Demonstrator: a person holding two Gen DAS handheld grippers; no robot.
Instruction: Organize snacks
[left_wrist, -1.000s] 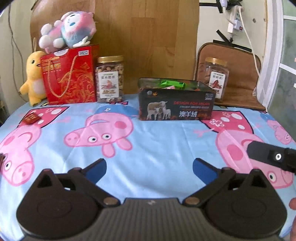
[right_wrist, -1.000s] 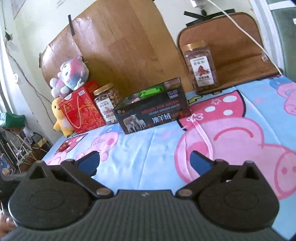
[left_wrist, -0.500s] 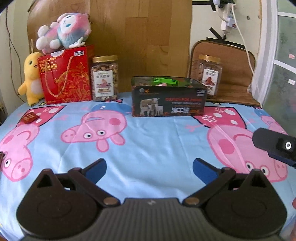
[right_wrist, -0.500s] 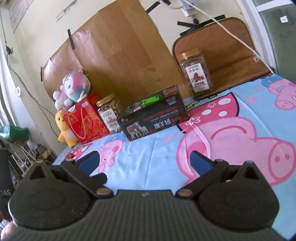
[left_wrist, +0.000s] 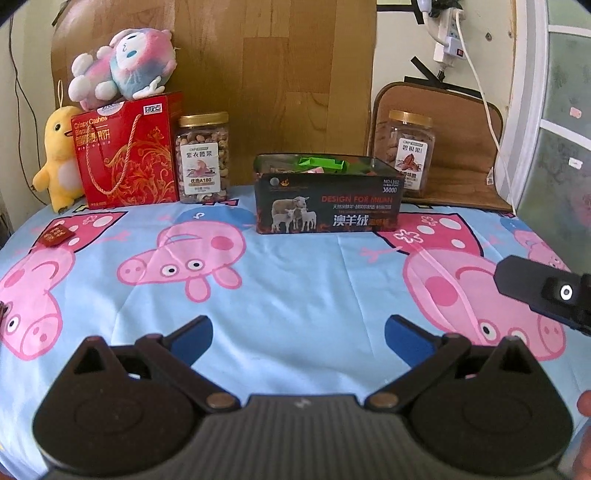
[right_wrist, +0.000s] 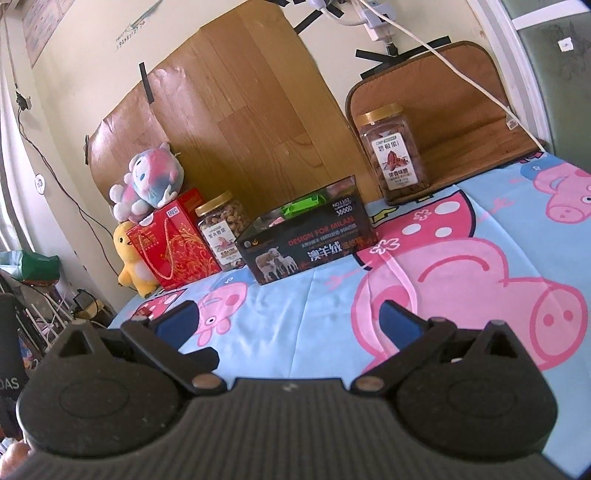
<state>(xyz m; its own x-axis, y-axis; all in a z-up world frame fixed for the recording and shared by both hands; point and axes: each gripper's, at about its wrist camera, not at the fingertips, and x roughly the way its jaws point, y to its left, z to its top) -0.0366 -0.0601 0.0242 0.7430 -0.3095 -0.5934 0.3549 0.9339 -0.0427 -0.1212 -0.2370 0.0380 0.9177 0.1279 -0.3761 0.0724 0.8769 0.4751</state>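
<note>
Nearest the cameras, the left gripper (left_wrist: 298, 334) and the right gripper (right_wrist: 290, 321) both hover over the worktop (left_wrist: 314, 295) with their blue fingers (left_wrist: 192, 334) spread wide apart and nothing between them. The right gripper's black body also shows at the right edge of the left wrist view. The worktop wears a blue cloth printed with pink pigs. A small red packet (left_wrist: 56, 235) lies alone near the far left edge. Farther back, at the middle, sits a dark open box (left_wrist: 327, 201) holding green and pink snack packets (left_wrist: 321, 162). Behind, against the wall, stand a nut jar (left_wrist: 203, 158), a red gift bag (left_wrist: 127, 155) topped by a pink plush (left_wrist: 125, 70), a yellow duck toy (left_wrist: 59, 158) and, to the right, a second jar (left_wrist: 408, 151).
</note>
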